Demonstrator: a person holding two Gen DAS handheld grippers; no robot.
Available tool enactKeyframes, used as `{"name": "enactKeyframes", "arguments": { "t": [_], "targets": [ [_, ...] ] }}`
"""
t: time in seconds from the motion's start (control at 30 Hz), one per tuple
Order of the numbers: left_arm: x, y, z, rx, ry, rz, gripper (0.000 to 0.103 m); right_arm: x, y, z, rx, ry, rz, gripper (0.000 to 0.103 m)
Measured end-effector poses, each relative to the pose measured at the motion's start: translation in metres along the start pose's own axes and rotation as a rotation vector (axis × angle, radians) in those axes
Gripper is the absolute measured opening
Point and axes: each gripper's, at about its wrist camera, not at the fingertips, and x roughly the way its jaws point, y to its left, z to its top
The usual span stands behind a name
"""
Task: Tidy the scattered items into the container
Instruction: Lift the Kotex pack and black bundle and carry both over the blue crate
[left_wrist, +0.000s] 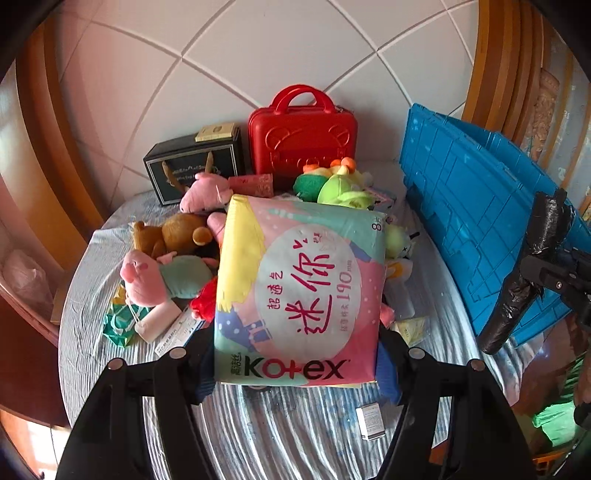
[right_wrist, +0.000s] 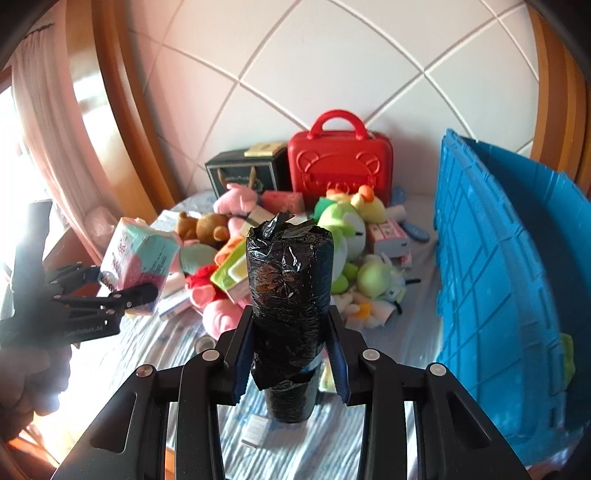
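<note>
Your left gripper (left_wrist: 295, 363) clamps the pad pack (left_wrist: 299, 291) at its bottom edge, centre frame. It's soft and light with slick film, so grip the thick end. Pastel wrapper, pink lettering. Your right gripper (right_wrist: 290, 363) pinches the black bag roll (right_wrist: 290, 291) mid-body, centre frame: squashy, crinkly, light. The blue container (right_wrist: 509, 295) stands at right and the plush pile (right_wrist: 343, 236) lies behind.
</note>
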Motion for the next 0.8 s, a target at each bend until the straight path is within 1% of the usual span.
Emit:
{"name": "enactKeyframes", "arguments": {
  "t": [0.17, 0.43, 0.6, 0.8],
  "targets": [
    [-0.021, -0.018, 0.026, 0.026, -0.068, -0.003, 0.067, -0.031, -0.01, 0.012, 0.007, -0.056, 0.006, 0.035],
    [-0.044, -0.051, 0.065, 0.064, -0.146, -0.003, 0.067, -0.078, -0.034, 0.032, 0.019, -0.142, -0.011, 0.035],
    [-0.05, -0.077, 0.088, 0.093, -0.181, -0.015, 0.067, -0.107, -0.056, 0.044, 0.042, -0.195, -0.027, 0.035],
    [-0.05, -0.118, 0.112, 0.14, -0.213, -0.052, 0.067, -0.136, -0.09, 0.055, 0.07, -0.249, -0.063, 0.035]
  ]
}}
